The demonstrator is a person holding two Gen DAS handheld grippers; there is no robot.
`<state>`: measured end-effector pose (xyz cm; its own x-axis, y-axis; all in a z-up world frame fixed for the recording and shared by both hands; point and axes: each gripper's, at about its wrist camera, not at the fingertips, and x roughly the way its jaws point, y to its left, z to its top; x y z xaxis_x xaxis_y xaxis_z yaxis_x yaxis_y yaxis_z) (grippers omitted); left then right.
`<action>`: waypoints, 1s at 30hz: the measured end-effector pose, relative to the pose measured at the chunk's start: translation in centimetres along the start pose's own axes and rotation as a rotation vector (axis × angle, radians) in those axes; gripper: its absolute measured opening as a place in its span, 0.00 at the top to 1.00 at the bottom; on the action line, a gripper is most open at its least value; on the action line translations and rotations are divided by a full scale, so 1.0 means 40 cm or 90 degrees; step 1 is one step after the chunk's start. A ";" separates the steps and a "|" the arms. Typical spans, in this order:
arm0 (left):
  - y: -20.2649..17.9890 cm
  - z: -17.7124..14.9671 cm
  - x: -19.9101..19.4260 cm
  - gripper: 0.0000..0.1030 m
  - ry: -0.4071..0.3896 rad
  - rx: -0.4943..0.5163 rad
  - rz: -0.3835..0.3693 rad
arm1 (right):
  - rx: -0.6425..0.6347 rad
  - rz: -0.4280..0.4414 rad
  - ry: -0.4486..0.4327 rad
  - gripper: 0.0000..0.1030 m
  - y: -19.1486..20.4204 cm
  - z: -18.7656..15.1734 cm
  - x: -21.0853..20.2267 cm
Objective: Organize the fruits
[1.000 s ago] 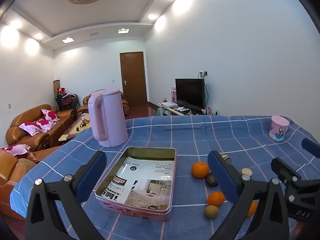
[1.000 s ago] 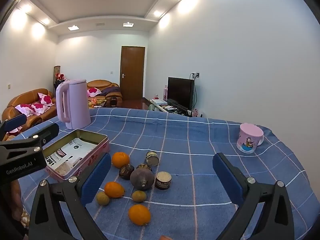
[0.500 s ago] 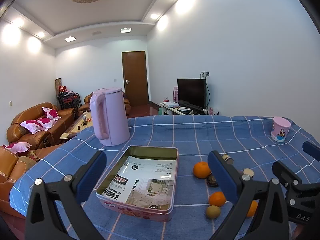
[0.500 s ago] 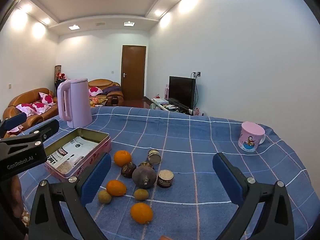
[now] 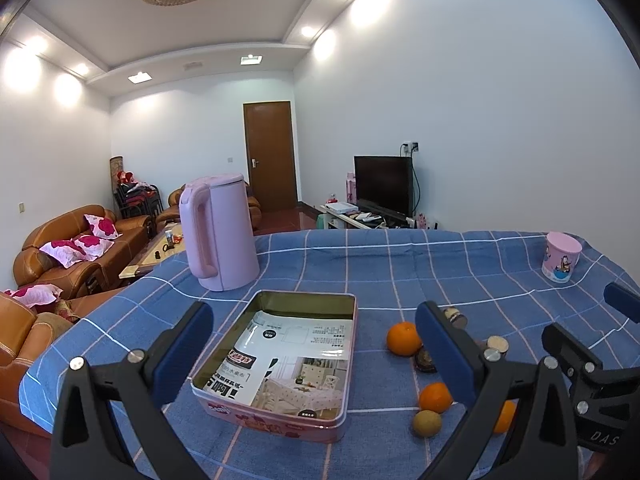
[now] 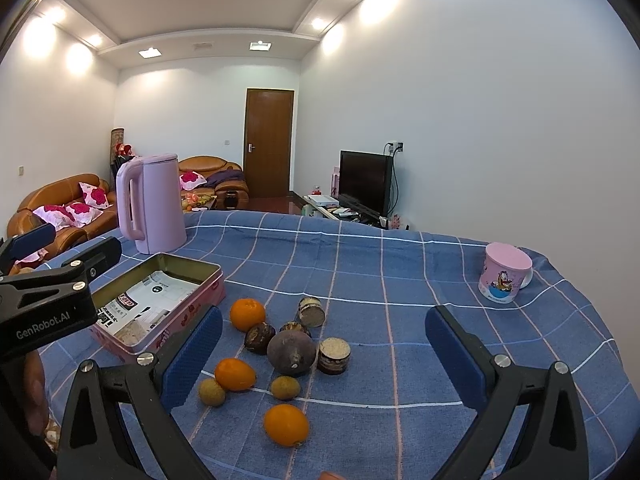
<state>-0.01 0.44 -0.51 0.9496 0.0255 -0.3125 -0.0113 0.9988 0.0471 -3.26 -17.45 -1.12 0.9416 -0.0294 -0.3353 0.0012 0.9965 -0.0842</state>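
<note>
Comparing with the earlier frames: very little is changing; both views are drifting slightly, the scene sliding a touch right and settling.
Left gripper point(image 5: 312, 344): hovering over the near left of the table, jaws wide apart, holding nothing; it is framing the tin between its fingers, as it was a second ago.
Kettle point(image 5: 218, 232): standing upright at the far left, just beyond the tin; not moving.
Tin point(image 5: 348, 364): lying open on the blue checked tablecloth point(image 5: 400, 264), printed paper lining its floor, no fruit in it yet.
Fruit cluster: sitting right of the tin, unmoved. Far orange point(image 6: 247, 314) nearest the tin's corner; a large dark purple fruit point(image 6: 291, 352) in the middle, a smaller dark one point(image 6: 259, 338) touching it on the left; two cut halves point(image 6: 334, 355) showing pale faces near it.
Near fruit: middle orange point(image 6: 235, 374), two small brownish-green fruits point(image 6: 211, 392) either side of it, nearest orange point(image 6: 286, 424) alone toward the table edge.
Right gripper point(image 6: 323, 356): hanging above the cluster, jaws fully apart and empty, the dark purple fruit roughly centred between the fingers.
Pink cup point(image 6: 505, 272): standing at the far right, well apart from everything.
Meaning for the task: nothing is being gripped or placed; sorting looks barely started. Judging by the framing, the right gripper seems to be lining up a first pick from the cluster, with the tin as the likely destination.
</note>
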 end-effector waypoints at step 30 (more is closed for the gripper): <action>0.002 -0.005 -0.001 0.00 0.001 -0.001 -0.001 | -0.001 0.006 0.007 0.01 0.012 -0.011 0.006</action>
<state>-0.12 0.54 -0.70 0.9491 0.0232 -0.3140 -0.0096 0.9990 0.0448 -3.20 -17.03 -1.64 0.9377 -0.0215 -0.3469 -0.0079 0.9965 -0.0831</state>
